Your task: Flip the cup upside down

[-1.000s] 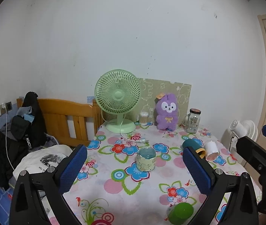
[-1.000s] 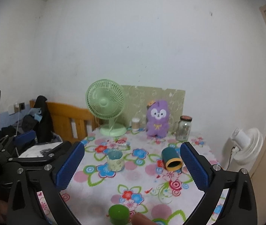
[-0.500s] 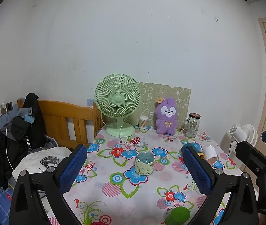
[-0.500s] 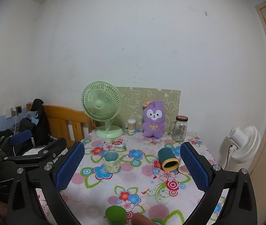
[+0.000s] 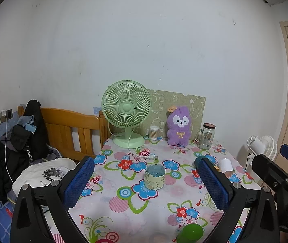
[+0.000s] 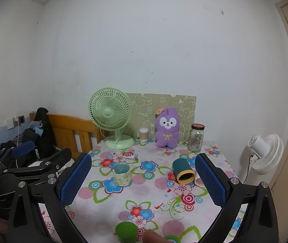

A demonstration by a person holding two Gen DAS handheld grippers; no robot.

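Observation:
A pale cup with a blue top (image 5: 154, 177) stands in the middle of the floral table (image 5: 123, 212); it also shows in the right wrist view (image 6: 122, 174). A teal cup with a yellow rim (image 6: 183, 171) lies on its side to the right, next to a white cup (image 5: 224, 165) also on its side. A green cup (image 6: 126, 231) stands at the near edge, also in the left wrist view (image 5: 190, 233). My left gripper (image 5: 146, 184) and right gripper (image 6: 142, 180) are both open and empty, held above the near half of the table.
A green desk fan (image 5: 126, 111), a cotton swab jar (image 5: 153, 132), a purple plush (image 5: 179, 128) and a glass jar (image 5: 206, 139) line the back edge. A wooden bed frame with clothes (image 5: 69, 129) is on the left. A white floor fan (image 6: 263, 151) stands on the right.
Both grippers have risen and drawn back a little, so the table and cups sit lower and smaller in view. Nothing on the table has moved.

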